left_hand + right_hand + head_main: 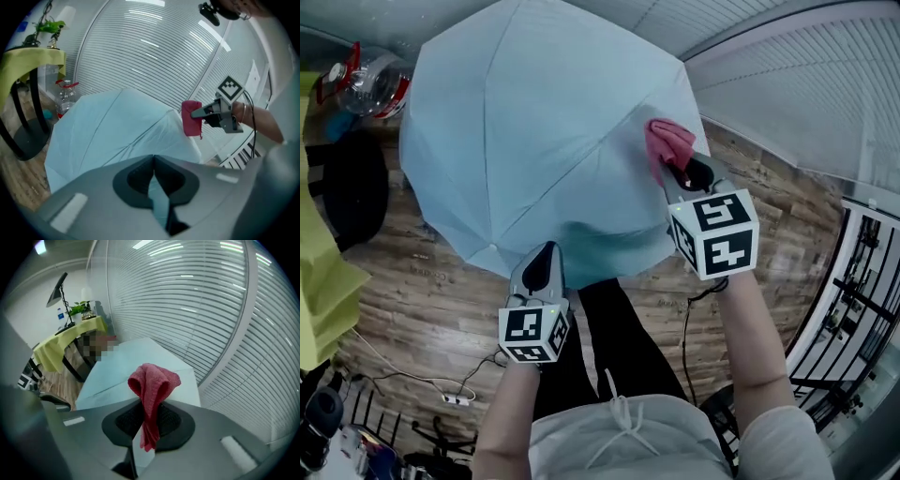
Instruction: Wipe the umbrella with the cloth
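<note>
wood floor [422, 300], white blinds [787, 103], open umbrella [534, 122]

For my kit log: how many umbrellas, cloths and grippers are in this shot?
umbrella: 1
cloth: 1
grippers: 2 (left gripper, right gripper)
total: 4

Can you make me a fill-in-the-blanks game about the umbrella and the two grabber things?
1. The left gripper is shut on the edge of the light blue ____.
2. The right gripper is shut on a red ____.
3. The floor under them is made of ____.

Missing words: umbrella; cloth; wood.
</note>
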